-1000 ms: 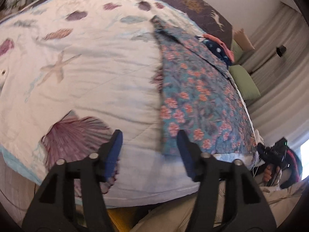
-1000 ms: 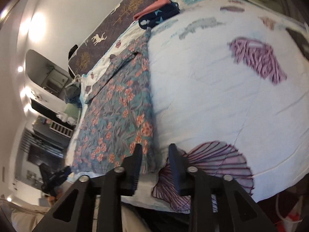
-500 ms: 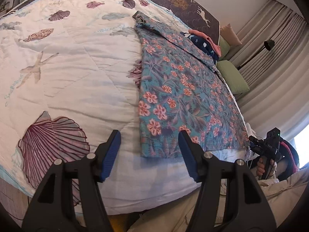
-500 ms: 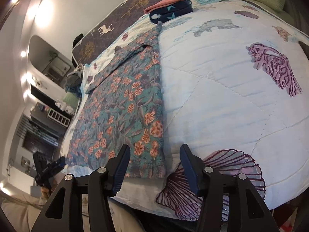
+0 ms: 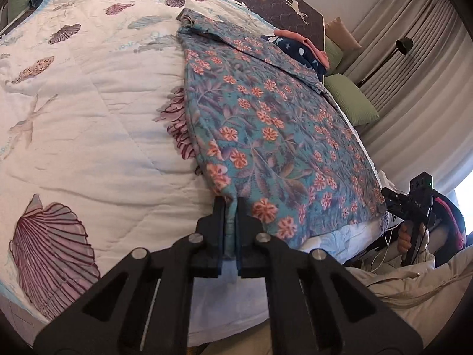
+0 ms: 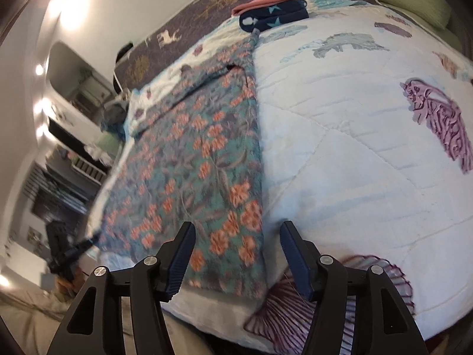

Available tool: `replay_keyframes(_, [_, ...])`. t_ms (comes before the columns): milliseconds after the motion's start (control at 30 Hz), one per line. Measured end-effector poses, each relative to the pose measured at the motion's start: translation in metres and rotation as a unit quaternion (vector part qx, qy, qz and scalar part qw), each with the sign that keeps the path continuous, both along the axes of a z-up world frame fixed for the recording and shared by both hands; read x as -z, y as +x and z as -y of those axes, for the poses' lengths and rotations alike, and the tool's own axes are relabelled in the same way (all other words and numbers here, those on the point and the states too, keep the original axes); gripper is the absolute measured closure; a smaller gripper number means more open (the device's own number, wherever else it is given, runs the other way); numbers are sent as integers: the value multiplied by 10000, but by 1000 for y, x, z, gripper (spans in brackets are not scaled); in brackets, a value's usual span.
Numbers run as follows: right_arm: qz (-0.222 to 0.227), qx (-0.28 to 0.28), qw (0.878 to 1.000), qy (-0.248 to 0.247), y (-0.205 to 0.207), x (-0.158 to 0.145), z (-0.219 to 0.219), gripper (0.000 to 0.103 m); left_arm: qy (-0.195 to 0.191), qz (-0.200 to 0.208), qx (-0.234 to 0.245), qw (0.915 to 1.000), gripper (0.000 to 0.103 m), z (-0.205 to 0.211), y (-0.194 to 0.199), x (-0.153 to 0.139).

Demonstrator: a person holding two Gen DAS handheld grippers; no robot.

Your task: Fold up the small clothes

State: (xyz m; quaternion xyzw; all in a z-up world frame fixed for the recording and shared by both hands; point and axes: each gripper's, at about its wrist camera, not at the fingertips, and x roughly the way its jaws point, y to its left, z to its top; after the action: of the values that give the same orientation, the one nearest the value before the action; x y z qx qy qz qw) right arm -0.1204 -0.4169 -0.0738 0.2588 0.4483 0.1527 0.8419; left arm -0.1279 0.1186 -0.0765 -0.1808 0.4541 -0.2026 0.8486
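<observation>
Fingers of the left gripper point(image 5: 231, 207) pinch the floral shirt's point(image 5: 266, 136) near corner on the quilt point(image 5: 88, 118); the right gripper's point(image 6: 236, 254) jaws are closing, astride the other corner. A shallow bite could slip during lifting.

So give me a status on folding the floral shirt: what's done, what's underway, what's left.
Done: two folded garments, one navy with stars and one pink, sit stacked at the far end of the seashell-print quilt. Underway: the teal floral shirt lies flat; the left gripper has pinched its near corner, while the right gripper straddles the other near corner, jaws closing, not yet pressing. Left: the fold itself.
</observation>
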Motion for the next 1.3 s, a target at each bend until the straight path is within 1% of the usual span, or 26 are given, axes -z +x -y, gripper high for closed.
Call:
replay_keyframes(33, [-29,-48,10000,41,1,1,0,80,7,13,-22,10000,96,-1,-1,-3])
replay_keyframes(67, [-128,-128,9997,159,2,3,0,98,31,45,-27,10000,96,-1,-2,-6])
replay_keyframes(167, [-67,-141,9996,244,0,3,0,98,92,228,-74,9997,96,-3,-5,-19])
replay_keyframes(233, [43,-113,9988,465,1,0,4,98,60,367,-153,9992,96,-7,-4,-27])
replay_keyframes(333, [183,-88,9970,751,3,-5,9,99,-98,550,-270,9981,96,-14,-2,-41])
replay_keyframes(467, [476,-105,9927,1107,5,-19,16,99,-175,855,-344,9956,96,-16,-1,-58])
replay_keyframes(567, [755,-115,9891,1262,12,-36,21,99,-218,1047,-386,9935,96,-16,7,-69])
replay_keyframes(733, [1194,-161,9844,1280,28,-67,21,99,-354,1467,-507,9872,96,-17,27,-95])
replay_keyframes(800, [1401,-158,9820,1261,34,-80,22,99,-333,1656,-533,9842,96,-15,38,-109])
replay_keyframes(867, [1591,-158,9793,1244,38,-93,23,99,-281,1761,-535,9825,96,-12,47,-120])
replay_keyframes(967, [1942,-133,9724,1289,45,-114,27,99,-127,1916,-508,9801,96,-6,64,-139])
replay_keyframes(1067, [2290,-110,9644,1320,51,-139,33,99,-81,2099,-482,9765,96,0,78,-156])
replay_keyframes(1100, [2359,-132,9635,1256,55,-147,33,99,-69,2176,-481,9748,96,2,82,-162])
replay_keyframes(1167, [2276,-217,9677,1061,59,-150,30,97,-123,2263,-444,9730,96,5,83,-167])
replay_keyframes(1200, [2129,-295,9724,910,61,-147,27,96,-126,2282,-415,9726,96,6,83,-167])
replay_keyframes(1267, [1695,-416,9826,640,62,-130,22,94,-25,2304,-388,9723,96,8,80,-164])
replay_keyframes(1300, [1398,-462,9879,487,61,-115,19,93,7,2276,-389,9730,96,9,80,-161])
